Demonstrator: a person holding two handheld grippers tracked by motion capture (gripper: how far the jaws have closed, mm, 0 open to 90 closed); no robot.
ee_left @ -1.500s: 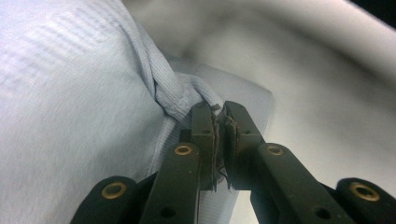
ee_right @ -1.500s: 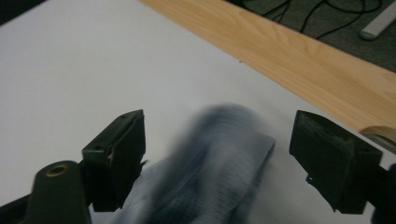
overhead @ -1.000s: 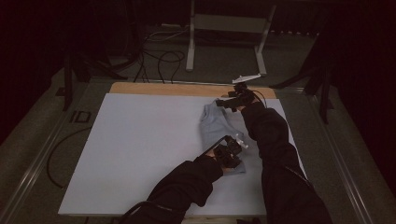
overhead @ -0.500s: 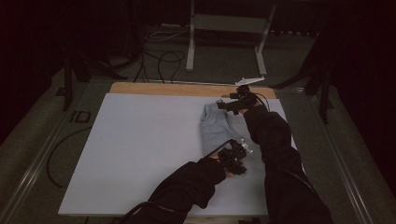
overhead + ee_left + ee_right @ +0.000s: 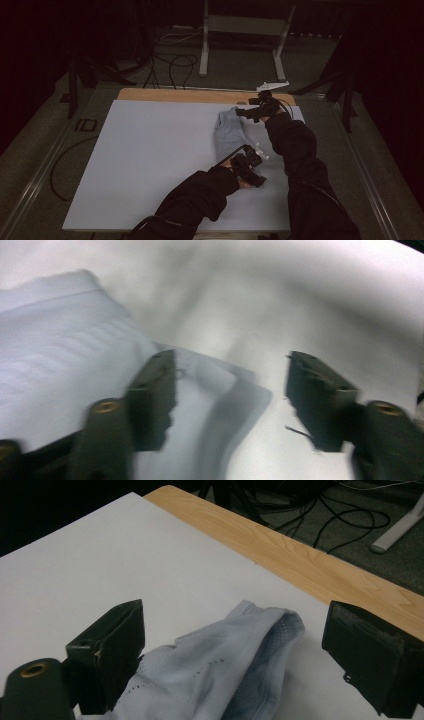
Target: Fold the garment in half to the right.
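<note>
A pale blue garment (image 5: pixel 228 134) lies folded in a narrow strip on the white table top (image 5: pixel 150 160), right of centre. My left gripper (image 5: pixel 248 162) sits at its near end, open; in the blurred left gripper view a flat cloth corner (image 5: pixel 220 390) lies between the spread jaws of that gripper (image 5: pixel 230 370), with the ribbed garment (image 5: pixel 60 350) to the left. My right gripper (image 5: pixel 250 111) is at the far end, open. In the right gripper view the bunched, perforated garment (image 5: pixel 225 675) rises between the wide-apart jaws of the right gripper (image 5: pixel 232 625).
A wooden strip (image 5: pixel 200 95) (image 5: pixel 310 560) borders the table's far edge. Beyond it are black cables (image 5: pixel 170 57) on the floor and a grey metal stand (image 5: pixel 240 30). White surface stretches to the left of the garment.
My left gripper has slid a little toward the near right along the garment's end. The right gripper has shifted slightly. Both stay open.
</note>
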